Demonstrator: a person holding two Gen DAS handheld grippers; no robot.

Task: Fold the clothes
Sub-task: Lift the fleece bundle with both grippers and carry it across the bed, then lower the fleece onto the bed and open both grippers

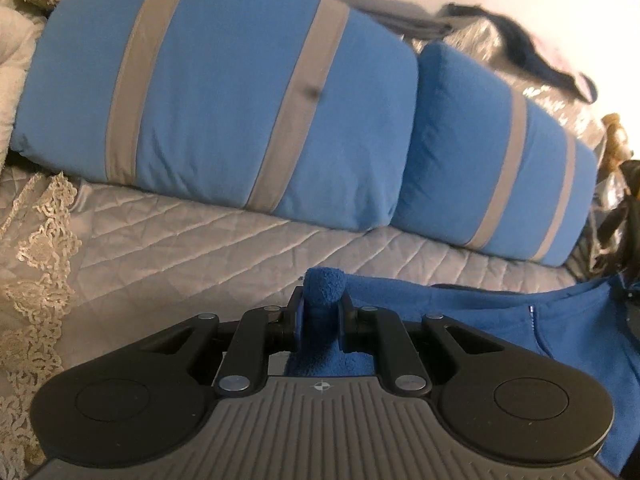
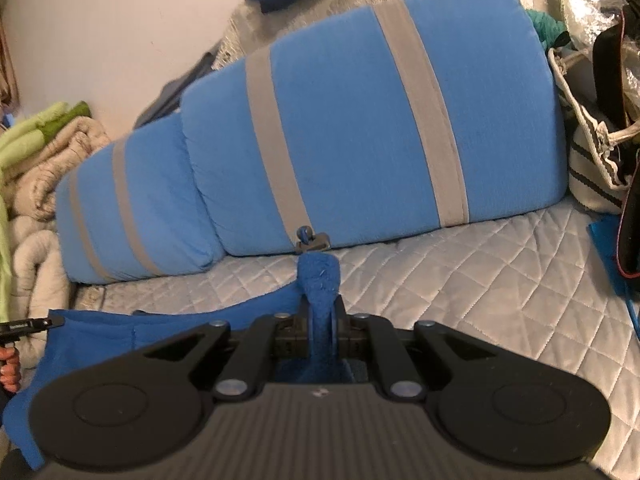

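A dark blue fleece garment with a zipper lies across a quilted grey bedspread. My left gripper is shut on a bunched fold of its edge, which sticks up between the fingers. In the right wrist view the same blue fleece garment stretches off to the left, and my right gripper is shut on another bunched piece of its edge. The cloth hangs taut between the two grippers, just above the bedspread.
Two light blue cushions with grey bands lean along the back of the bed. Lace trim lies at left, folded blankets at far left, and bags at right. A hand shows at the left edge.
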